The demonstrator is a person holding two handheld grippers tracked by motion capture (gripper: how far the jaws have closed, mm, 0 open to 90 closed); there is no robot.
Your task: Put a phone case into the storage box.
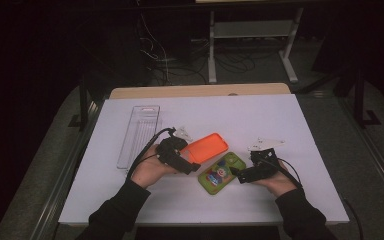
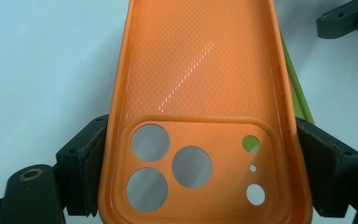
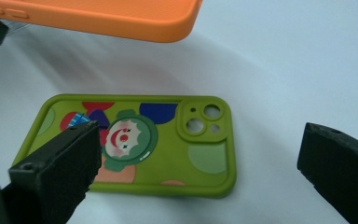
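My left gripper (image 1: 192, 157) is shut on an orange phone case (image 1: 209, 146) and holds it tilted just above the white table. In the left gripper view its pads (image 2: 91, 161) press both long sides of the orange case (image 2: 200, 70) near the camera cutouts. A green phone case (image 1: 221, 172) with a clown picture lies flat on the table, back side up, just to the right of the orange one. My right gripper (image 1: 237, 175) points at its right end, low over the table. In the right gripper view its jaws stand wide apart with nothing held, and the green case (image 3: 168, 154) lies just beyond them.
A clear plastic tray (image 1: 140, 132) lies lengthwise at the left of the white table sheet (image 1: 260, 120). Bare white surface extends behind and to the right of the cases. Beyond the table's far edge are desk legs and cables on a dark floor.
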